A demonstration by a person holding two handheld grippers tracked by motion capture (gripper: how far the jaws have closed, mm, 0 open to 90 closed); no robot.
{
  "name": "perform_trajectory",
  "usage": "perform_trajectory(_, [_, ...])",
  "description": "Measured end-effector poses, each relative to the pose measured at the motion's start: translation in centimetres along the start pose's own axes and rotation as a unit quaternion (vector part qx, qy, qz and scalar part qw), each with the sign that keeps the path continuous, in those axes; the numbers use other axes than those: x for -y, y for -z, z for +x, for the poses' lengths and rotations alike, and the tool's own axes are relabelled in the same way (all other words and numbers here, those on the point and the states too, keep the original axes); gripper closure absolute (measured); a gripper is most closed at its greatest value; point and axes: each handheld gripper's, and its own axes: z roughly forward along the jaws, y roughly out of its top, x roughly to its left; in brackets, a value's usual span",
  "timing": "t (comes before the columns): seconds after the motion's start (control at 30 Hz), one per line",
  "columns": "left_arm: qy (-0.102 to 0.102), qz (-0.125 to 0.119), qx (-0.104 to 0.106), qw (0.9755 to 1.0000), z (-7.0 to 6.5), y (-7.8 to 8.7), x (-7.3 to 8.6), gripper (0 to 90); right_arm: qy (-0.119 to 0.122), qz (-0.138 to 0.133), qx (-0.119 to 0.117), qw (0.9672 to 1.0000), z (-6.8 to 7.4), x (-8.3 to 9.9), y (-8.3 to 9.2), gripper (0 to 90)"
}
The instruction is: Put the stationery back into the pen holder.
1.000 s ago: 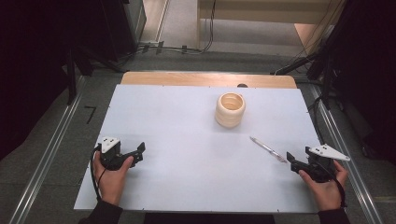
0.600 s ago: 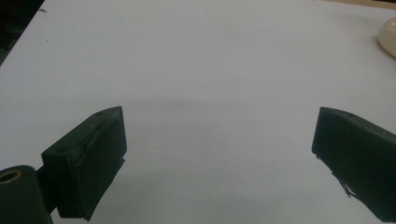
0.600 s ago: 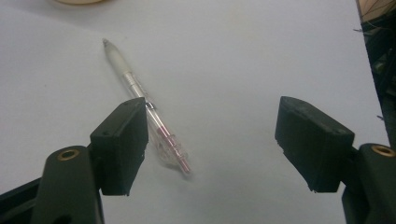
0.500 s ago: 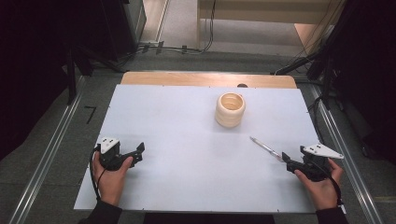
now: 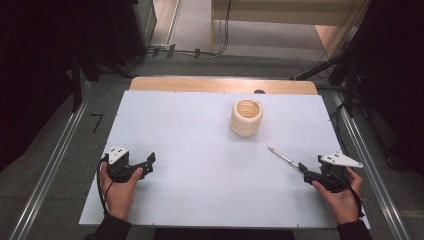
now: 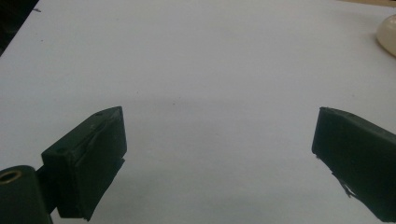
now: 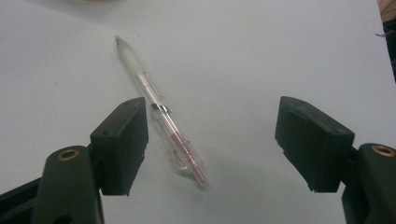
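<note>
- Right gripper (image 7: pixel 210 140): its own view has the jaws spread wide, nothing clamped. Pen (image 7: pixel 159 109) lies flat on the white table (image 7: pixel 289 51) between them, close by the left-side jaw; can't tell if it touches it.
- That view gives pen detail the high view can't: clear barrel, red core inside, whitish grip, tip pointing away from the gripper.
- High view: right gripper (image 5: pixel 303 170) low at the near right of the table (image 5: pixel 200 125), held in the right hand (image 5: pixel 342 197), grey three-cornered plate on top. The pen (image 5: pixel 282 157) reads there as a thin pale stick, angled up-left from the jaws.
- Left gripper (image 6: pixel 217 135): own view shows jaws wide apart, bare table (image 6: pixel 187 56) between them.
- High view: left gripper (image 5: pixel 149 163) near left, in the left hand (image 5: pixel 120 192), well apart from the right one.
- Far: cream ribbed cup (image 5: pixel 246 118) stands upright right of table centre, beyond the pen, apart from it. Left gripper view catches just its edge (image 6: pixel 387 35) at top right.
</note>
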Motion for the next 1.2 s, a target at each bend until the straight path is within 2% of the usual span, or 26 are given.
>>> perform_trajectory(0.47, [0.000, 0.001, -0.002, 1.0000, 0.0, -0.1, 0.0, 3.8, 0.010, 0.006, -0.013, 0.9998, 0.4, -0.4, -0.8, 24.5])
perform_trajectory(1.2, [-0.002, 0.002, -0.002, 1.0000, 0.0, -0.1, 0.0, 3.8, 0.034, 0.021, -0.043, 0.9983, 2.1, -1.7, -2.8, 26.4])
